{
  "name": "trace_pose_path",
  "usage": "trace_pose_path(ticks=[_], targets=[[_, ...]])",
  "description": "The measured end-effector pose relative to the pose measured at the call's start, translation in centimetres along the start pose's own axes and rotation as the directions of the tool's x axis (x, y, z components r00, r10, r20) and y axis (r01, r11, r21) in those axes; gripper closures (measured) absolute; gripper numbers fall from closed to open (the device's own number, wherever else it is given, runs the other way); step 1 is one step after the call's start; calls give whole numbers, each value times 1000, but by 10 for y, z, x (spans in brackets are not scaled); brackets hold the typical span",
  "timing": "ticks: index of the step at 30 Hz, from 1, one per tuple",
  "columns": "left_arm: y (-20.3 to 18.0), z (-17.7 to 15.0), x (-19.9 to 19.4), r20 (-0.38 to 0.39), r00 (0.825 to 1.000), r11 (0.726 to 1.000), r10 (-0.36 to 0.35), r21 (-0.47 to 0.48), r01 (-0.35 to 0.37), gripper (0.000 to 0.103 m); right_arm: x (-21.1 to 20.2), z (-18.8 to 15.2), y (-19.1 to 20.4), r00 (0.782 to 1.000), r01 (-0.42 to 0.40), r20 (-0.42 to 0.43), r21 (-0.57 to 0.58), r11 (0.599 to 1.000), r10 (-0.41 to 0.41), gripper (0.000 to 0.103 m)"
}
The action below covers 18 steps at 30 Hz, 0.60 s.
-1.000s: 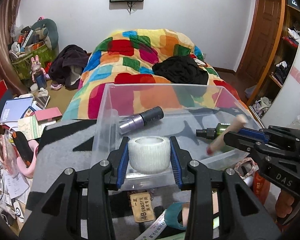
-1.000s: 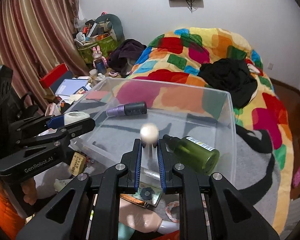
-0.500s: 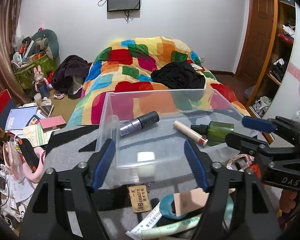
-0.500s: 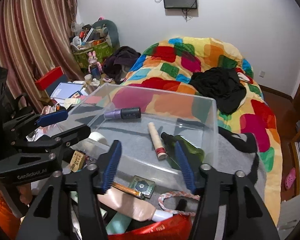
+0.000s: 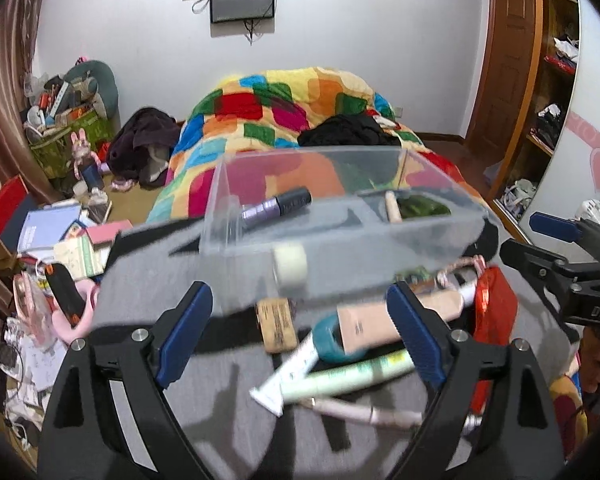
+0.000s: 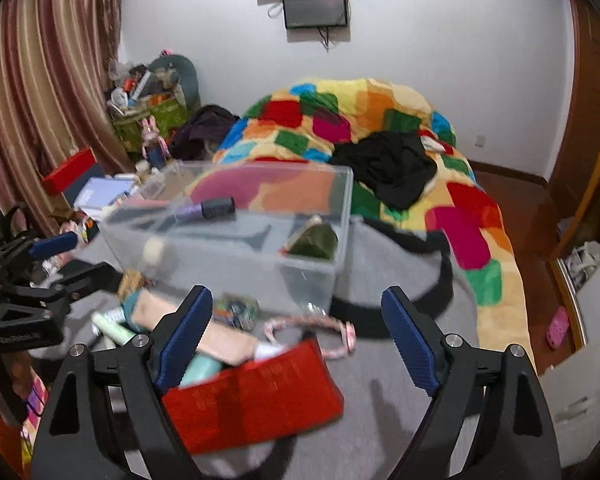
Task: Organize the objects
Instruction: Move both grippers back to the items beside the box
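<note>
A clear plastic bin [image 5: 340, 236] sits on the grey blanket [image 6: 380, 420]. Inside it lie a green bottle [image 6: 314, 240], a purple-and-black tube [image 5: 276, 208], a white tape roll [image 5: 290, 260] against the near wall, and a beige stick [image 5: 392, 206]. The left gripper [image 5: 300, 340] and right gripper [image 6: 296, 340] have just been opening; their jaws stand wide apart with nothing between them, over tubes and a red pouch [image 6: 252, 396] outside the bin.

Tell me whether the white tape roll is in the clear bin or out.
In: the white tape roll lies behind the clear bin's near wall.
</note>
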<state>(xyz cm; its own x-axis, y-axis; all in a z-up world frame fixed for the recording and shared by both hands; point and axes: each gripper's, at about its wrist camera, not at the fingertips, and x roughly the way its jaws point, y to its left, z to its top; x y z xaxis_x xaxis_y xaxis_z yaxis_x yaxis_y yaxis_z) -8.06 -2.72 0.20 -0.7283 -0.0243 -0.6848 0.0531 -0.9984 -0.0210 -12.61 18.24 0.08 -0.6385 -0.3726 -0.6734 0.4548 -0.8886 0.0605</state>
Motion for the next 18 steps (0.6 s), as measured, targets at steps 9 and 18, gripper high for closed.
trace_pose_path(ticks=[9, 18], targets=[[-16, -46, 9, -95, 995, 999, -23, -28, 20, 13, 29, -29, -1, 992, -37, -112, 114, 993, 50, 18], [-16, -71, 5, -98, 995, 999, 26, -24, -28, 13, 29, -52, -11, 989, 24, -148, 74, 997, -13, 18]])
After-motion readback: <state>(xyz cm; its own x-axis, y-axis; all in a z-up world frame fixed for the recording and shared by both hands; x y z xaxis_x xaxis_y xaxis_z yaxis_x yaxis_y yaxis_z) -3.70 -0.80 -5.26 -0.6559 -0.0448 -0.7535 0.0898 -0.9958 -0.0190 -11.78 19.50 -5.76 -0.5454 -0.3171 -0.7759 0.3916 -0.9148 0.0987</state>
